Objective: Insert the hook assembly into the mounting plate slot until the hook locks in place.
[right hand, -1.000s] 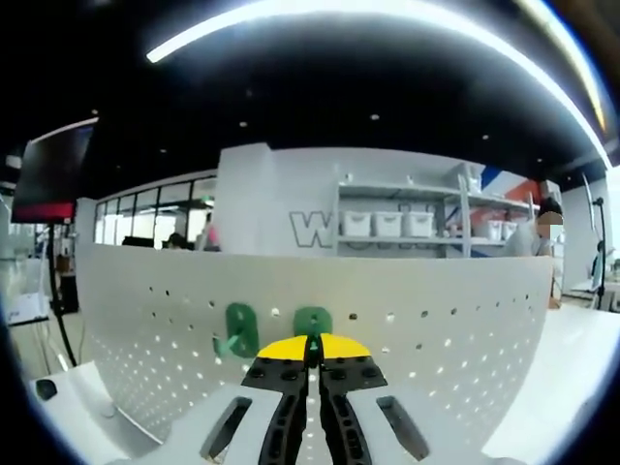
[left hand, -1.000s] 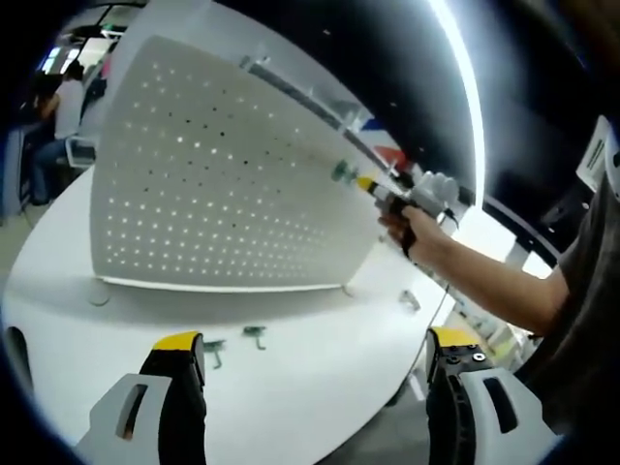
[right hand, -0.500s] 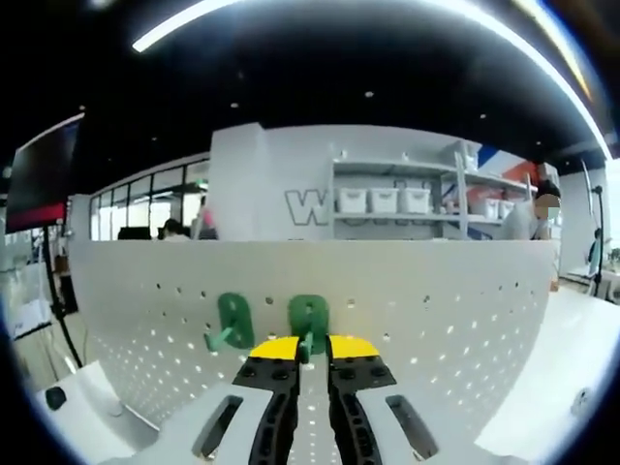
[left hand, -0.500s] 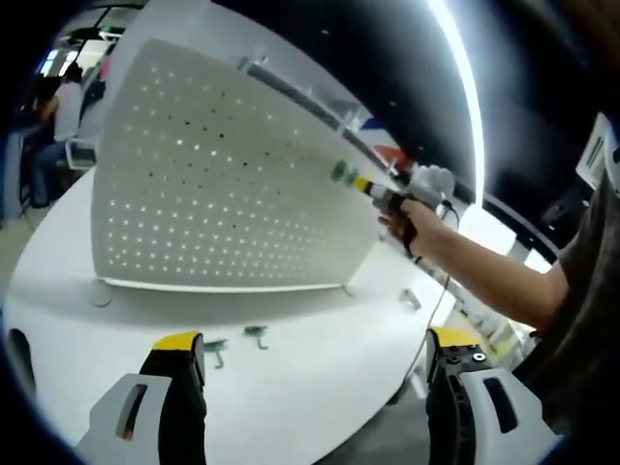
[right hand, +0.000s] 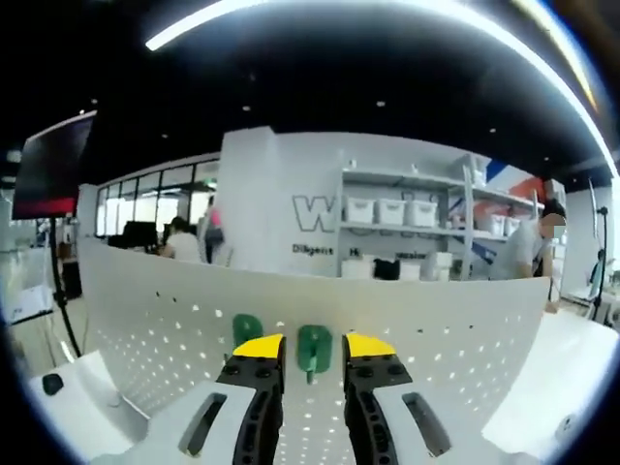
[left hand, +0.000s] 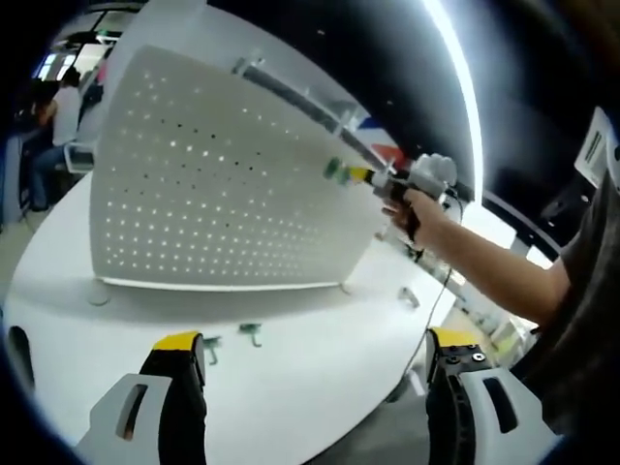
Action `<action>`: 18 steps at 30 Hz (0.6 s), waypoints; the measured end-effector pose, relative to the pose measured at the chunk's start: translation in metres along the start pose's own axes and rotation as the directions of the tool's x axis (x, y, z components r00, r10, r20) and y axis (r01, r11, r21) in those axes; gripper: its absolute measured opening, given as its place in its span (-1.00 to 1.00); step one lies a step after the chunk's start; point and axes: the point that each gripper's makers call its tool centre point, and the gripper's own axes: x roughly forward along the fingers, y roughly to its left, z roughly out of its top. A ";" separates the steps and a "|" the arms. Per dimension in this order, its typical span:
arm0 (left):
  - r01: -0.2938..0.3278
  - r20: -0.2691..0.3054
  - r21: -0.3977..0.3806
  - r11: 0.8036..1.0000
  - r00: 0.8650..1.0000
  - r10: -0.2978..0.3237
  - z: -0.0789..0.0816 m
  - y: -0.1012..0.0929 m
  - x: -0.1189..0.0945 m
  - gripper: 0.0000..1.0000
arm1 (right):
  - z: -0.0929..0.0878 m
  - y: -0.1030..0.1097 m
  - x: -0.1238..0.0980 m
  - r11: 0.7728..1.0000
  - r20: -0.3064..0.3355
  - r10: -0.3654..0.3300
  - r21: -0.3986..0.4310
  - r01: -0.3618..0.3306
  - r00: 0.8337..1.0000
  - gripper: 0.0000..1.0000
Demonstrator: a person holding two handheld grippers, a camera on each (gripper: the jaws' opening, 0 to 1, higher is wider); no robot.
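- The white pegboard (right hand: 407, 334) stands upright on the white table (left hand: 320, 387).
- In the right gripper view, the right gripper (right hand: 311, 347) has its yellow-tipped jaws spread, 1 on each side of a green hook (right hand: 314, 350) that sits on the pegboard; the jaws do not pinch it.
- A second green hook (right hand: 247, 329) sits on the board just beside the first, partly hidden behind one jaw.
- In the left gripper view, the left gripper (left hand: 315, 349) hangs above the table with its jaws wide apart and nothing between them.
- 2 loose green hooks (left hand: 231, 339) lie on the table near the foot of the pegboard.
- In that same view, a person's hand (left hand: 418, 208) holds the right gripper up to the pegboard's far edge, its yellow tip beside a green hook there.
- Shelves with white bins (right hand: 392, 211) stand beyond the board.
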 end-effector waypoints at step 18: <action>-0.021 -0.030 0.019 1.000 0.999 0.021 -0.018 0.000 -0.007 0.93 | -0.027 0.013 -0.048 0.998 -0.049 0.051 0.038 -0.049 0.997 -0.52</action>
